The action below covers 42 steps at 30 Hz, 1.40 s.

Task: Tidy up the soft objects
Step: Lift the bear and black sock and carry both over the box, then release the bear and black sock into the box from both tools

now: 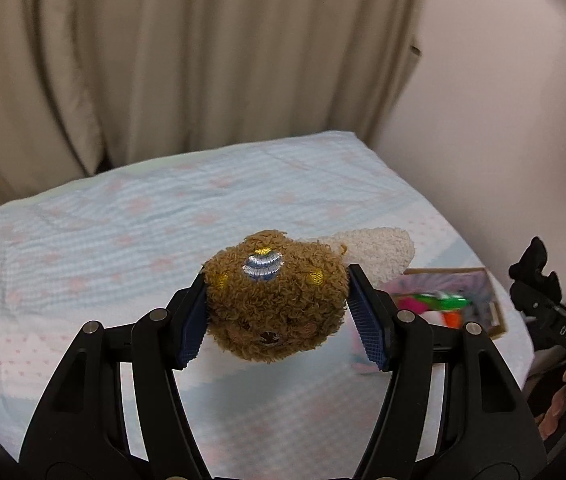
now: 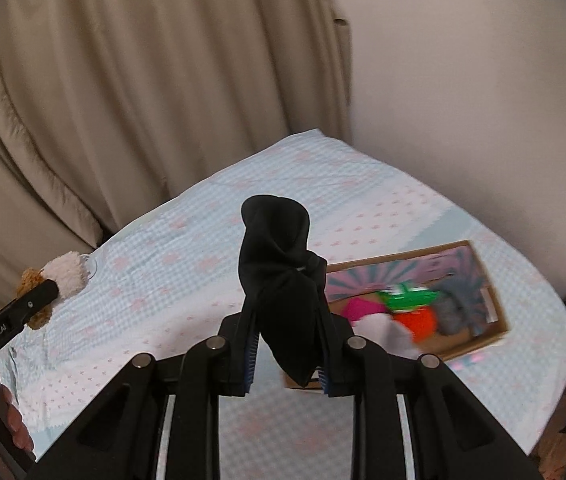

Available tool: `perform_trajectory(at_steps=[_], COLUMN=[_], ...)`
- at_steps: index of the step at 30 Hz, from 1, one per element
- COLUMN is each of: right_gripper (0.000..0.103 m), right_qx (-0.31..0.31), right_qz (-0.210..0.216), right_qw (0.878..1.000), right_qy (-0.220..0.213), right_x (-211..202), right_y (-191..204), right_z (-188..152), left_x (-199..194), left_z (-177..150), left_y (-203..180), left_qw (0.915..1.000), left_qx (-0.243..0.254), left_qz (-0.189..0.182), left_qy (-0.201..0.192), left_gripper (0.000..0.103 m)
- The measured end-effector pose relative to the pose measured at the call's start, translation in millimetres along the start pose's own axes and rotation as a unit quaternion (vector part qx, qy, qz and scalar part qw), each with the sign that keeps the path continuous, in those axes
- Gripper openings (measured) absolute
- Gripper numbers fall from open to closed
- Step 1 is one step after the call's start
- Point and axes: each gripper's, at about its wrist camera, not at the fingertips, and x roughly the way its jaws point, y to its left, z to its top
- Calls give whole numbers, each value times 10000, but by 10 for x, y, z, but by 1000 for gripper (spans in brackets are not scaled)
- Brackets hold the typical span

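Your left gripper (image 1: 279,320) is clamped on a brown plush bear (image 1: 277,304). Both blue pads (image 1: 193,320) press into its curly fur, and the bear is held above the bed (image 1: 123,220) with its face toward the camera. A cream fleece part (image 1: 379,248) shows just behind the bear; you cannot tell from the left wrist view whether it belongs to the same toy.

Your right gripper (image 2: 287,356) is closed narrowly on a black cloth item (image 2: 279,264), possibly a sock. The cloth stands up between the jaws and hangs a little below them.

A cardboard box (image 2: 499,320) lies on the bed to the right, near the wall (image 2: 463,100). Inside it are blurred pink, green, orange and grey soft items (image 2: 407,304). A beige curtain (image 1: 163,60) hangs at the far side of the bed.
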Motion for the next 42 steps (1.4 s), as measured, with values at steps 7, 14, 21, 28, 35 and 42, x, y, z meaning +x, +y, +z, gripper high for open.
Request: perform_trajectory(at_steps=[7,14,21,28,35,42], right_gripper=[22,22,22,22,34,102], right_qx=[26,-259,-615,-838,-1024,-847], right_qz=[37,155,373,701,927,931], right_qw=[9992,9956,9873,9761,9655,9674], right_qy=[401,888,1418,1878,2207,2197], right_x=[-7,314,785,1249,1469,1451], right_y=[-804,-1423,-1771,-1787,-1735,-1794], right_z=[68,93,18,-120,-225,-285], left_x=[274,842,1577,2066,2327,2274], left_z=[-127,-344,-454,-505,-485,-469], left_y=[-930,-1657,-2038,-2152,-2188,-2189], left_qw=[9993,9966,9923,9876,9814,9791], left_qx=[-86,-49,-82,-2,-37,52], left_qz=[-59,-36,99,177,284,387], left_qy=[369,825,1234,1559,1897,1994], left_gripper=[61,61,61,61,83,103])
